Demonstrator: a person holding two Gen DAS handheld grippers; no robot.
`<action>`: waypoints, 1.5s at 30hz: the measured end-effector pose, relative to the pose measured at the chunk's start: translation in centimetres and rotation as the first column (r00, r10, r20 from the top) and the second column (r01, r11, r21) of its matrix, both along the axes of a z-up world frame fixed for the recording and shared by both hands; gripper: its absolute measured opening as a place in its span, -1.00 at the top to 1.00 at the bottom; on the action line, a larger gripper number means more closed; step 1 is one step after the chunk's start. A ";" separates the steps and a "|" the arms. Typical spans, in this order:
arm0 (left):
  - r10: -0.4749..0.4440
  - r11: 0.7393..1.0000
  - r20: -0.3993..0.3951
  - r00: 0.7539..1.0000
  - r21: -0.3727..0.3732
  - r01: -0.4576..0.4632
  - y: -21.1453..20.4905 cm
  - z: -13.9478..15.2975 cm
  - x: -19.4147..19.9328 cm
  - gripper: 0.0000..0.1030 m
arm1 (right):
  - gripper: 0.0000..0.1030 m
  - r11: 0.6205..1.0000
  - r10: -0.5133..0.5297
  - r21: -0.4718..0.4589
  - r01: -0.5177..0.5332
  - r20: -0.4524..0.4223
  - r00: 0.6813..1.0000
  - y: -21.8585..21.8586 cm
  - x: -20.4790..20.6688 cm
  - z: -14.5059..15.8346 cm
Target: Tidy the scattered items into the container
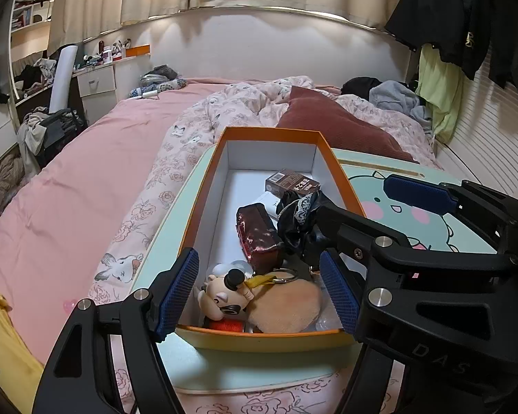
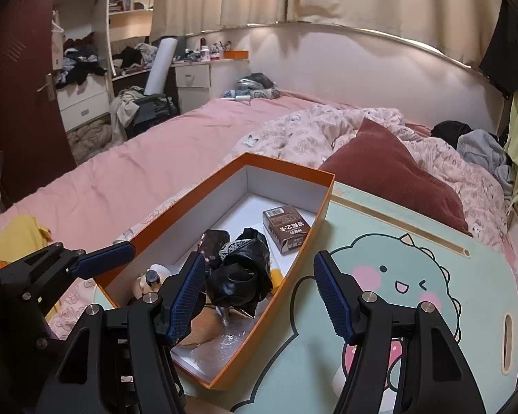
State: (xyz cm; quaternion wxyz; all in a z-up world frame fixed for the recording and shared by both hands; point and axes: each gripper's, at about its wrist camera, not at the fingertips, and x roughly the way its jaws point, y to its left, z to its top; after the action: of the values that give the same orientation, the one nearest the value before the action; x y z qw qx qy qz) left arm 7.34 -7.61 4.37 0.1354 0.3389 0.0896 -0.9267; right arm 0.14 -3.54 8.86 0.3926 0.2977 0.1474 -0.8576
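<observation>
An orange box (image 1: 338,169) with a white inside stands on a mint lap desk (image 2: 414,214) on the bed. In it lie a brown carton (image 2: 286,229), a crumpled black bag (image 2: 241,272), a dark red pouch (image 1: 259,238), a small figure toy (image 1: 224,293) and a tan plush (image 1: 286,307). My left gripper (image 1: 259,293) is open above the toy and plush at the box's near end. My right gripper (image 2: 259,293) is open astride the box's right wall, just behind the black bag, its pads touching nothing. Its fingers (image 1: 418,191) show in the left wrist view.
A dark red pillow (image 2: 390,165) and a rumpled floral duvet (image 1: 231,110) lie behind the lap desk. Pink sheet (image 1: 96,172) spreads to the left, with a yellow cloth (image 2: 20,238) at its near edge. A cluttered desk, chair and hanging clothes line the room's edges.
</observation>
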 end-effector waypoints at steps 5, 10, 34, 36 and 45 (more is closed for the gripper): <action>-0.016 1.000 0.001 1.000 0.004 0.016 0.4 0.0 -0.2 -0.62 | -0.28 1.000 0.006 0.005 -0.006 -0.005 1.000 -0.1 0.2 -0.1; -0.009 0.999 0.022 1.000 -0.034 0.010 0.8 -0.1 -0.4 -0.63 | -0.28 1.000 0.009 0.007 -0.009 -0.010 1.000 -0.2 0.3 -0.3; -0.026 1.000 0.037 0.999 -0.015 0.026 1.2 -0.2 -0.8 -0.64 | -0.28 1.000 0.015 0.008 -0.014 -0.008 1.000 -0.3 0.6 -0.3; -0.025 1.000 0.037 0.999 -0.015 0.025 1.2 -0.2 -0.8 -0.64 | -0.28 1.000 0.015 0.009 -0.015 -0.007 1.000 -0.3 0.5 -0.3; -0.022 1.000 0.037 0.999 -0.014 0.023 1.2 -0.2 -0.8 -0.64 | -0.28 1.000 0.011 0.005 -0.011 0.000 1.000 -0.2 0.4 -0.5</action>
State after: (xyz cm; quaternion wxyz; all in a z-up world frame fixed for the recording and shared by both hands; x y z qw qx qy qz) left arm 6.56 -6.42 4.16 0.1289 0.3560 0.0765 -0.9224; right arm 0.57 -3.76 8.33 0.3965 0.2980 0.1511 -0.8551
